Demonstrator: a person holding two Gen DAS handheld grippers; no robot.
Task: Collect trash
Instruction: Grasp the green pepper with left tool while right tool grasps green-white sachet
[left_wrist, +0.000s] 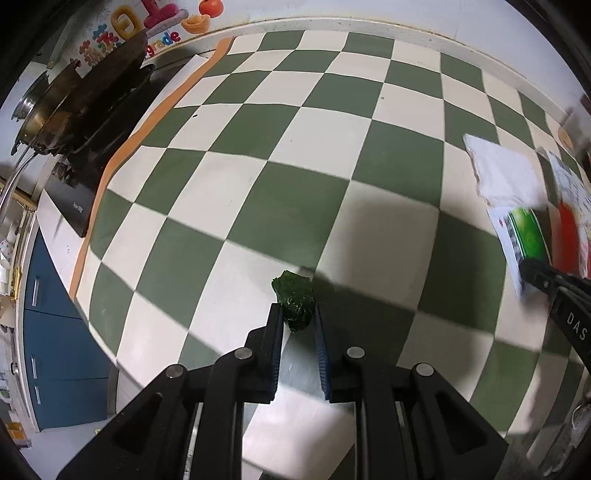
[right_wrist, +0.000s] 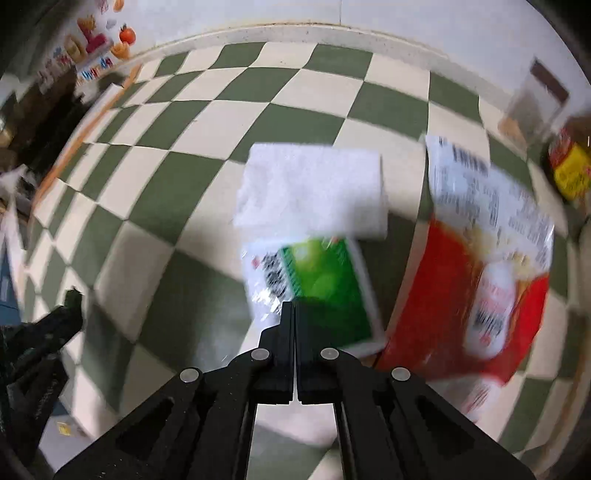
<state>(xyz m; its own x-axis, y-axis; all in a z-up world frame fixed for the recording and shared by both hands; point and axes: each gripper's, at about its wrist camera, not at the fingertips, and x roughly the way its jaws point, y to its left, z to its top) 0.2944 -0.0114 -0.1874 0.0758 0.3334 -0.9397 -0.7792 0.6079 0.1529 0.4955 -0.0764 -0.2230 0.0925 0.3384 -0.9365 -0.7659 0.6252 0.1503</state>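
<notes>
Left gripper (left_wrist: 298, 314) is pinching a small dark green crumpled scrap (left_wrist: 294, 301), pads pressing on both its sides, tip of the scrap sticking out past the fingertips. It hangs over the checkered desk (left_wrist: 258, 155), clear of the other litter.

Right gripper (right_wrist: 294, 314) has its jaws pressed together. The tips sit at the near edge of the green-and-white wrapper (right_wrist: 317, 280); the right view is smeared (motion blur), so I cannot tell if an edge of that wrapper is caught between the pads or if they closed on nothing.

Layout that matters for the next move:
- Green-and-white wrapper lies straight ahead of the right gripper, long axis running roughly away from the tips and leaning slightly right.
- White folded tissue (right_wrist: 312, 188) sits just beyond it, touching or overlapping its far end.
- Red-and-white packet (right_wrist: 491, 266) is just beside the wrapper on the right, long axis also pointing away.
- From the left view all three cluster far off to the right, with the right gripper (left_wrist: 532, 275) already on them.

My read: right hand is clearly the nearer one for that cluster; left is occupied and should go drop its scrap. No bin visible in either view.
</notes>
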